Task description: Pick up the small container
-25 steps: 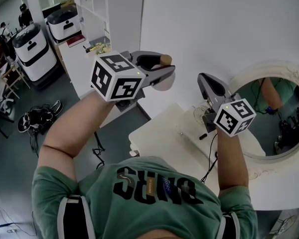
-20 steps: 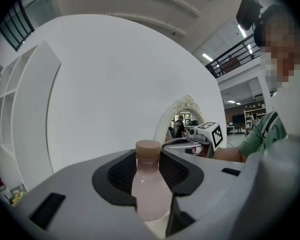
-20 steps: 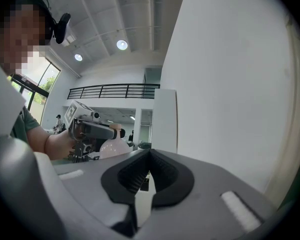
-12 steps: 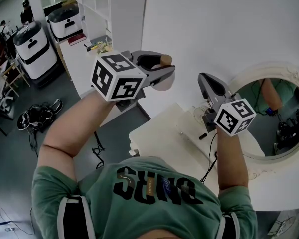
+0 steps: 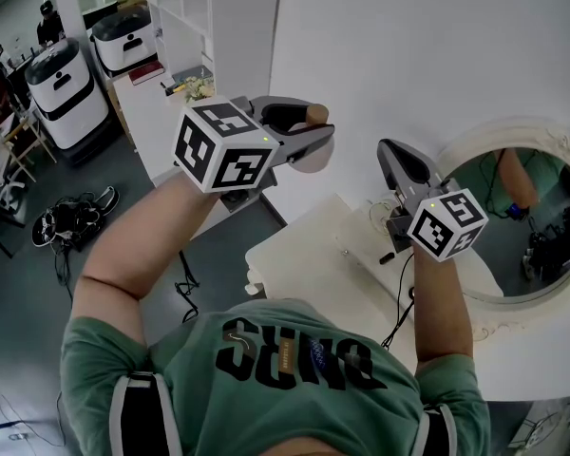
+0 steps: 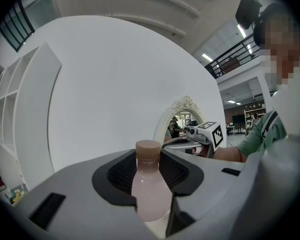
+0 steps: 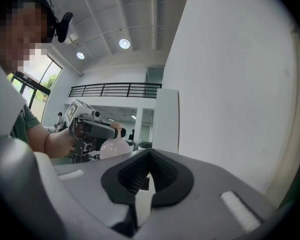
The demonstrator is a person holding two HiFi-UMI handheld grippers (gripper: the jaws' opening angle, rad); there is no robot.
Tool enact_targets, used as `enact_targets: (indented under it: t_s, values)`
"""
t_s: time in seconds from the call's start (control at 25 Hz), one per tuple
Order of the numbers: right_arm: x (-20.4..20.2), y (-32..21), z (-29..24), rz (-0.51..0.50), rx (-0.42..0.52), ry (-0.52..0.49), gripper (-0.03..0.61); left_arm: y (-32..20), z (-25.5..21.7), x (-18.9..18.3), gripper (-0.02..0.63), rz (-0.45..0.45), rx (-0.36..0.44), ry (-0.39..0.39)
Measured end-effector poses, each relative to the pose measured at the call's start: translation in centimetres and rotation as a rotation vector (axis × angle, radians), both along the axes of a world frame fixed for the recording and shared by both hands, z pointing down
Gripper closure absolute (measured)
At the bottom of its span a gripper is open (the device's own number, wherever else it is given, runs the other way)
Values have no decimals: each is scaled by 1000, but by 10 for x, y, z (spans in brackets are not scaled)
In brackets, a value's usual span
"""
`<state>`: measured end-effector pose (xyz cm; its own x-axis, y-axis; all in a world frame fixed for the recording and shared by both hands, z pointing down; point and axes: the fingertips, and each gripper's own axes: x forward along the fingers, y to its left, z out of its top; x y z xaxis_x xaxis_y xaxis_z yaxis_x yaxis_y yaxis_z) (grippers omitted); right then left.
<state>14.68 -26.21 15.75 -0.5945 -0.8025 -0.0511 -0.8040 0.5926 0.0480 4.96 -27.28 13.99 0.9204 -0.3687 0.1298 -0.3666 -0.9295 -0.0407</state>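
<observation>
The small container is a little bottle (image 6: 149, 189) of pale pink liquid with a tan cap. It stands upright between the black pads of my left gripper (image 6: 149, 156), which is shut on it. In the head view the left gripper (image 5: 323, 139) is raised in front of the white wall, with the bottle (image 5: 312, 158) at its tip. My right gripper (image 5: 385, 148) is held up to its right, above the table, with its jaws together and nothing in them. The right gripper view shows its pads (image 7: 149, 154) meeting at the tip, with the held bottle (image 7: 115, 148) off to the left.
A white table (image 5: 304, 255) with a cable (image 5: 399, 312) lies below the grippers. An oval mirror in an ornate white frame (image 5: 527, 131) leans at the right. White shelving (image 5: 185, 8), a side counter and white carts (image 5: 66, 88) stand at the far left.
</observation>
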Motion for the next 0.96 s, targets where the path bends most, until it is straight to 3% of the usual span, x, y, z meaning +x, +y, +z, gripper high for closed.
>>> enact_targets:
  t_s: [0.96]
  values:
    - [-4,1,3,-13,2,34,571,1,-1,0,472,-4,8,-3]
